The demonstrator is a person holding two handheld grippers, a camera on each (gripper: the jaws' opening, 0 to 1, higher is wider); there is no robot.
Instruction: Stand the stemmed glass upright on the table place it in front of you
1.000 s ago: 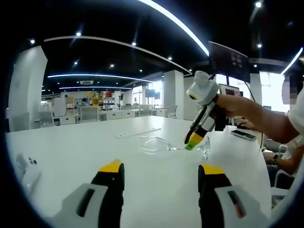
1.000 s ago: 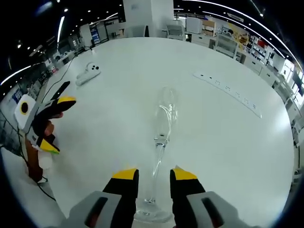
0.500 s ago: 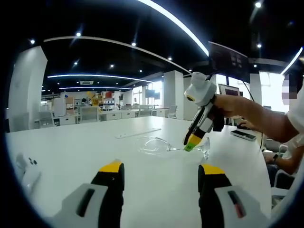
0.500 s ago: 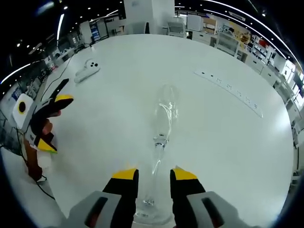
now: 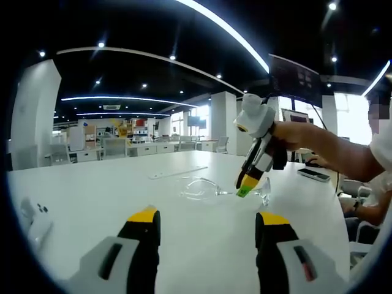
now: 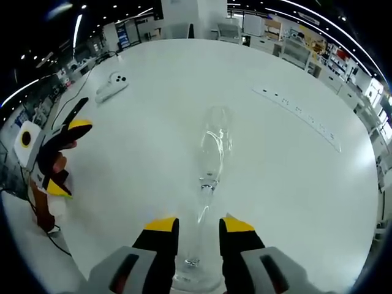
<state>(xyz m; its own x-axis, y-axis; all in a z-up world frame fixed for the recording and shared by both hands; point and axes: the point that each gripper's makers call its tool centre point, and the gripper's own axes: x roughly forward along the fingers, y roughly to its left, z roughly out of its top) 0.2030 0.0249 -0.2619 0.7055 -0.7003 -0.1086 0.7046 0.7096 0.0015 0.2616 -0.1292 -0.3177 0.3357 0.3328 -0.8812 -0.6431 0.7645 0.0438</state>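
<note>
A clear stemmed glass [image 6: 211, 144] lies on its side on the white table [image 6: 306, 202], bowl away from me and foot [image 6: 195, 278] nearest the right gripper view's camera. My right gripper [image 6: 199, 225] straddles the thin stem just past the foot, its jaws narrowed, with a gap showing on each side of the stem. The left gripper view has the same glass [image 5: 201, 187] flat on the table, and the right gripper [image 5: 247, 184] angled down onto its stem. My left gripper [image 5: 208, 217] hovers low over the table, open and holding nothing, well short of the glass. It appears at the left as the left gripper [image 6: 67, 157].
A long white power strip [image 6: 294, 116] lies beyond the glass. A small white device [image 6: 112, 87] rests at the far left. A phone [image 5: 313, 174] lies near the table's right edge, where a person [image 5: 367, 205] sits. A monitor [image 5: 294, 78] hangs behind.
The right gripper has leaned slightly to the left above the stem. The glass lies where it was, and the left gripper has not moved.
</note>
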